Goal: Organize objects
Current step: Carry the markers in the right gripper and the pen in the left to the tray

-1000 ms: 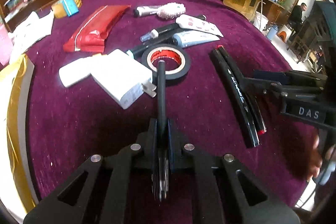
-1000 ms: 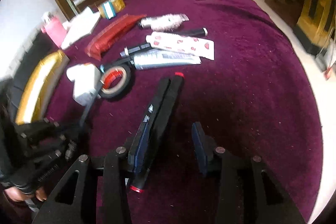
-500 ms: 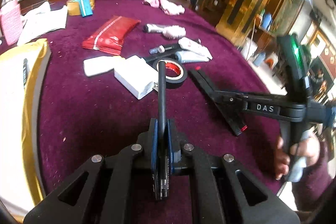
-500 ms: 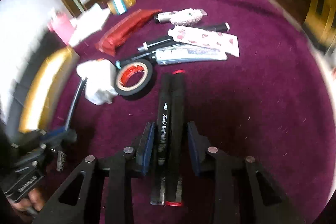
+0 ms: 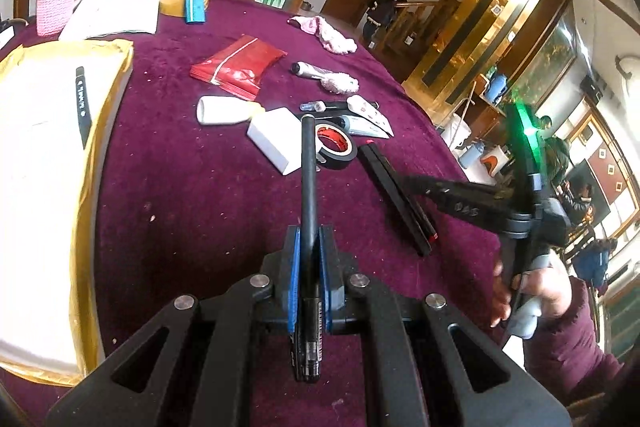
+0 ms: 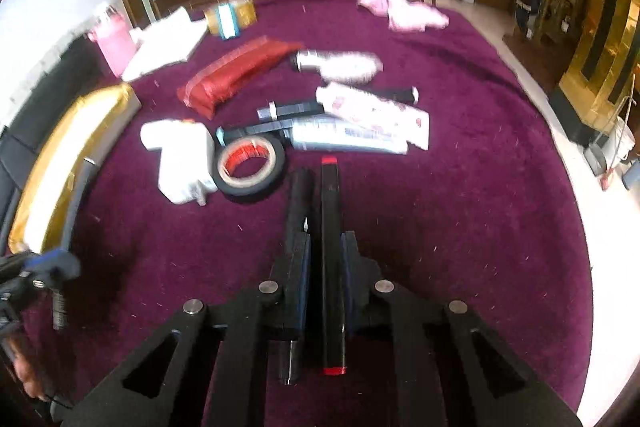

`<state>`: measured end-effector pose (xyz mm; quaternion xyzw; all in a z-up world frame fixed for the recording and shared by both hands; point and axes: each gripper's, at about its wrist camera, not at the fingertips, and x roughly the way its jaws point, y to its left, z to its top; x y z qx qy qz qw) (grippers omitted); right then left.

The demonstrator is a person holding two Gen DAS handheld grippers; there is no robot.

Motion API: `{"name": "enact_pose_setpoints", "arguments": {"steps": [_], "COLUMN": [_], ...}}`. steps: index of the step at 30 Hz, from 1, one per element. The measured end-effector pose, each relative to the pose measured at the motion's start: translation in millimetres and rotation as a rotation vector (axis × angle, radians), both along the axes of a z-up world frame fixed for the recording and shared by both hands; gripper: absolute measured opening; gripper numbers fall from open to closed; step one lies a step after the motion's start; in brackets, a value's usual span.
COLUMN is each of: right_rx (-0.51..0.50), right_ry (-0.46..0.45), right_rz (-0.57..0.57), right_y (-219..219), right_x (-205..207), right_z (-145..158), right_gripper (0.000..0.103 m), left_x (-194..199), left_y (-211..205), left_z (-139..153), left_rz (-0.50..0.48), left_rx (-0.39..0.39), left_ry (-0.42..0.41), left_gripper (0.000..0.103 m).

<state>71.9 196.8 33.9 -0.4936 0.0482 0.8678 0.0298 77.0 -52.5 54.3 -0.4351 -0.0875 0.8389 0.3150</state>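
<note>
Both tools loaded with markers; carry-to-box step in hand.

Black marker (image 5: 308, 187) clamped lengthwise in left tool (image 5: 307, 259), jaws closed on barrel, tip raised above purple bench (image 5: 200, 211). Red-capped marker (image 6: 331, 247) pinched in right tool (image 6: 326, 267), jaws nearly shut on it; second black marker (image 6: 298, 203) lying beside it, apparently outside left finger, grip on it unclear. Gold-edged box (image 5: 52, 155) at bench left, one marker (image 5: 82, 103) already inside. Tape roll (image 6: 250, 167), white adapter (image 6: 184, 163), tubes remaining ahead. Next move, as judged: transfer toward box, level release alongside stored marker, avoiding tool collision.
</note>
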Motion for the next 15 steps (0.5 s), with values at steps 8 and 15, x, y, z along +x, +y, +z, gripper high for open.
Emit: {"name": "enact_pose_setpoints", "arguments": {"steps": [8,15], "right_rx": [0.046,-0.126], "right_ry": [-0.019,0.077], "right_rz": [-0.032,-0.005], "right_y": [4.4,0.2], "right_x": [-14.1,5.1], "right_z": [-13.7,20.9], "right_gripper": [0.030,0.014], "left_x": [-0.3,0.0], "left_y": [-19.2,-62.1], "left_z": [-3.6,19.0], "left_rz": [0.035,0.110], "left_rx": [0.025,0.073], "left_ry": [-0.013,0.013], "left_gripper": [0.006,0.006]}}
